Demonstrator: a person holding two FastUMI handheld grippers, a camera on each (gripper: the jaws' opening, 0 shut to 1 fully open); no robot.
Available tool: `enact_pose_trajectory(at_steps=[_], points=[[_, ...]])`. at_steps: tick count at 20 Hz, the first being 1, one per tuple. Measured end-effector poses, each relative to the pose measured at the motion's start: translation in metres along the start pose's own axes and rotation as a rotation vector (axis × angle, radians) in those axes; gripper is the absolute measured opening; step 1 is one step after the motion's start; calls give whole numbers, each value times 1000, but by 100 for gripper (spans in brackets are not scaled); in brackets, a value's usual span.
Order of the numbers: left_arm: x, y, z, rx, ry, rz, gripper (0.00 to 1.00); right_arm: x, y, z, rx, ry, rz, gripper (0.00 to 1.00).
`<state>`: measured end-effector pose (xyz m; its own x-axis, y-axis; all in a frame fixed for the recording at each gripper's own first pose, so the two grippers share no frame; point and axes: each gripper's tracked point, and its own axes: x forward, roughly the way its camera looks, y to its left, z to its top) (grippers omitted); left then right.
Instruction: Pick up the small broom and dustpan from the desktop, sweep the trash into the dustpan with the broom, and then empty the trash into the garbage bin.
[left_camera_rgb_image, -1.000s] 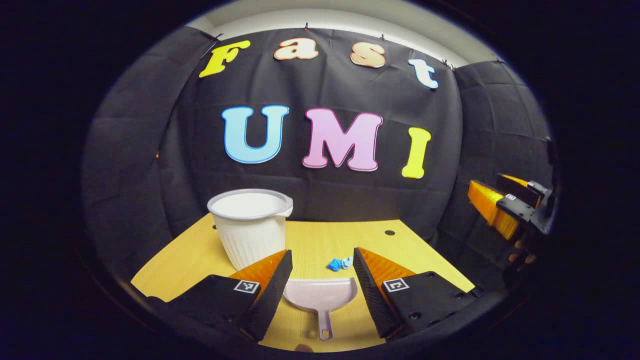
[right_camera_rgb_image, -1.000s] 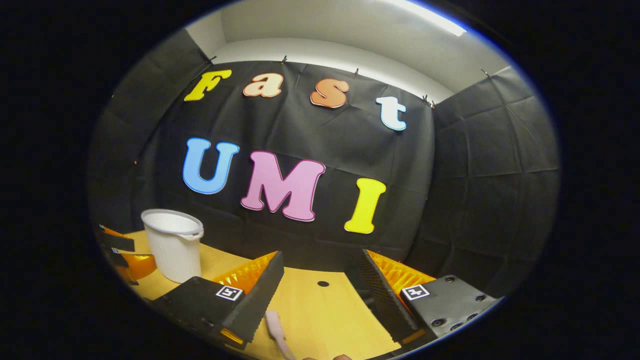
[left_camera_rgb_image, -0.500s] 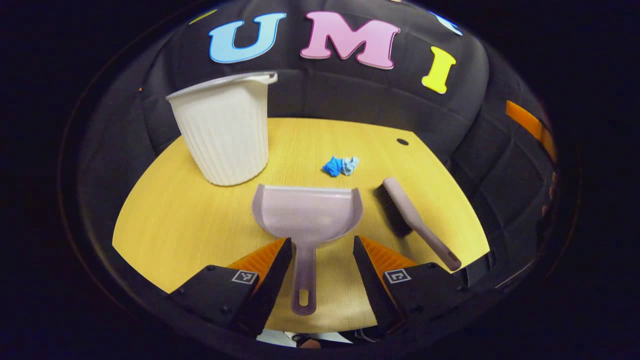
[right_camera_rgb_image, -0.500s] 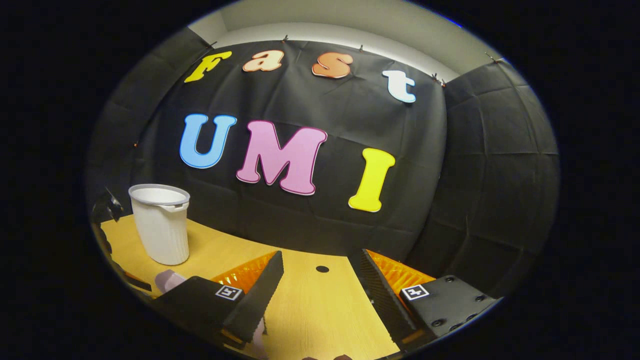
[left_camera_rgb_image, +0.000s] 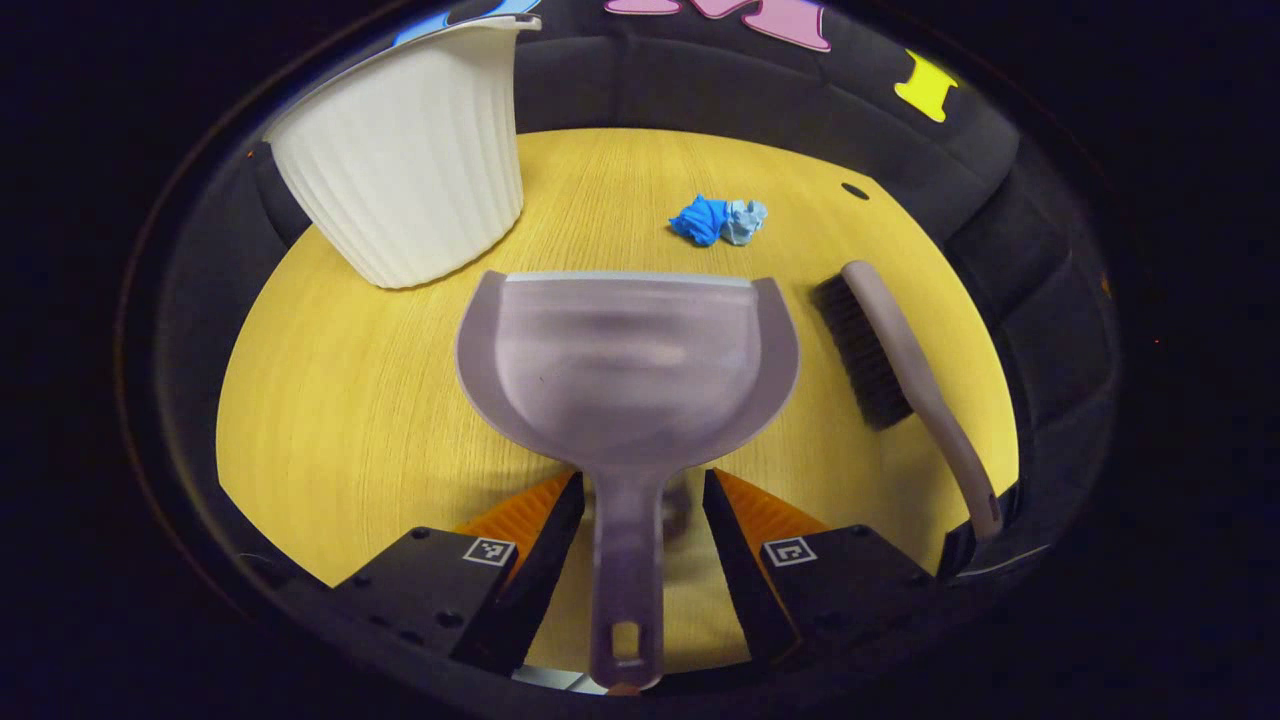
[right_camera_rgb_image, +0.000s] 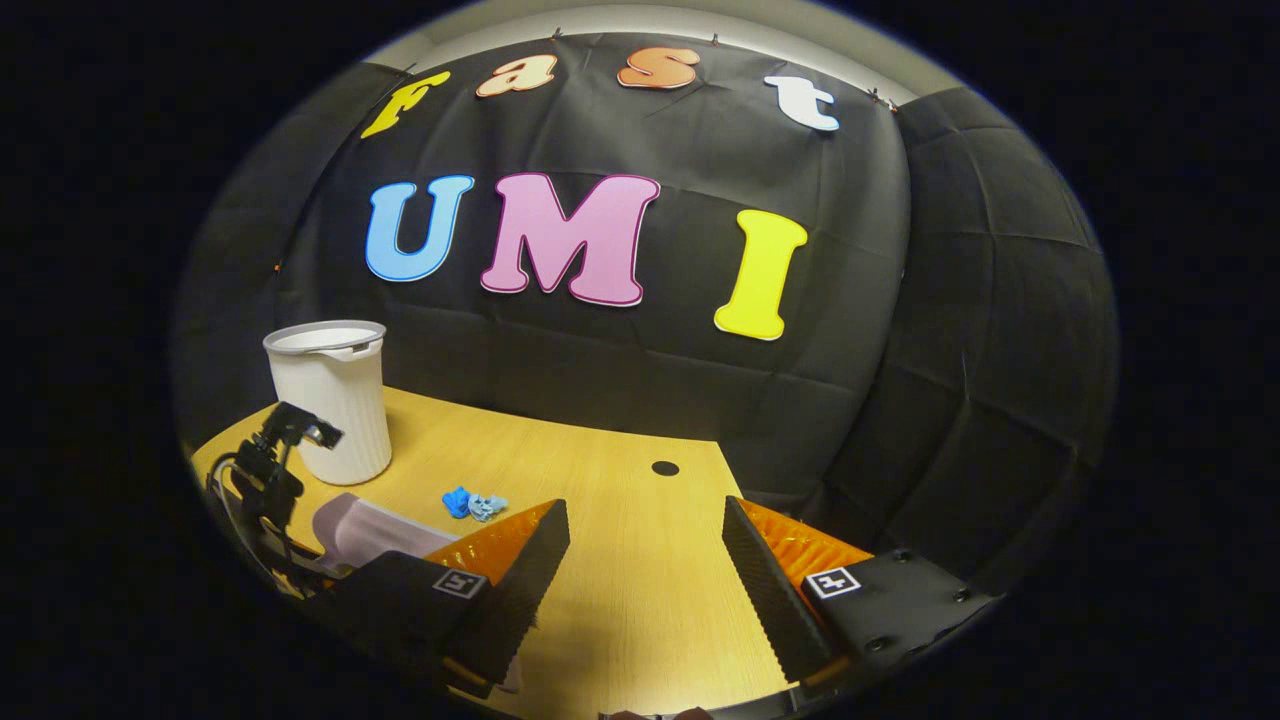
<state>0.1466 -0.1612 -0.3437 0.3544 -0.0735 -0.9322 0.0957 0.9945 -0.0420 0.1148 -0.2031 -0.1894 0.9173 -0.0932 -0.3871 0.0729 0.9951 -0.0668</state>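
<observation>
We see the left gripper (left_camera_rgb_image: 635, 500) with jaws spread wide, straddling the handle of the dustpan (left_camera_rgb_image: 630, 360) on the tabletop (left_camera_rgb_image: 330, 400), ready to clamp. The broom (left_camera_rgb_image: 900, 370) lies beside it; the right gripper (right_camera_rgb_image: 645, 560) hovers with jaws apart.

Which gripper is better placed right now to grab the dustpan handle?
Left. The left gripper is open with the dustpan handle lying between its fingers. The right gripper is open over bare desktop.
</observation>
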Motion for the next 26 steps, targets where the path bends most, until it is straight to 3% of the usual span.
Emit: enact_pose_trajectory(at_steps=[3, 7, 8, 9, 13, 15, 17, 20, 21, 23, 24, 26], points=[[12, 1, 3, 19, 59, 41, 68, 9, -4, -2, 2, 13, 3, 99], [11, 2, 9, 44, 127, 53, 47, 14, 2, -25, 42, 105, 41, 99], [3, 1, 16, 36, 137, 48, 40, 12, 8, -33, 51, 135, 64, 95], [10, 1, 11, 24, 149, 41, 31, 10, 14, -39, 54, 166, 80, 99], [8, 7, 8, 40, 167, 26, 31, 13, 40, -55, 97, 286, 157, 99], [8, 9, 8, 52, 176, 22, 29, 7, 57, -76, 140, 420, 200, 99], [8, 11, 10, 51, 164, 8, 29, 10, 65, -93, 148, 522, 196, 100], [9, 12, 8, 46, 132, -41, 29, 11, 83, -142, 66, 770, 232, 99], [8, 12, 8, 43, 116, -66, 29, 11, 86, -160, 32, 856, 236, 92], [7, 13, 6, 43, 102, -103, 29, 11, 84, -186, -19, 1005, 219, 93], [8, 13, 5, 47, 94, -115, 29, 14, 86, -194, -27, 1053, 220, 100], [8, 13, 6, 54, 81, -134, 29, 12, 79, -202, -75, 1136, 199, 94]])
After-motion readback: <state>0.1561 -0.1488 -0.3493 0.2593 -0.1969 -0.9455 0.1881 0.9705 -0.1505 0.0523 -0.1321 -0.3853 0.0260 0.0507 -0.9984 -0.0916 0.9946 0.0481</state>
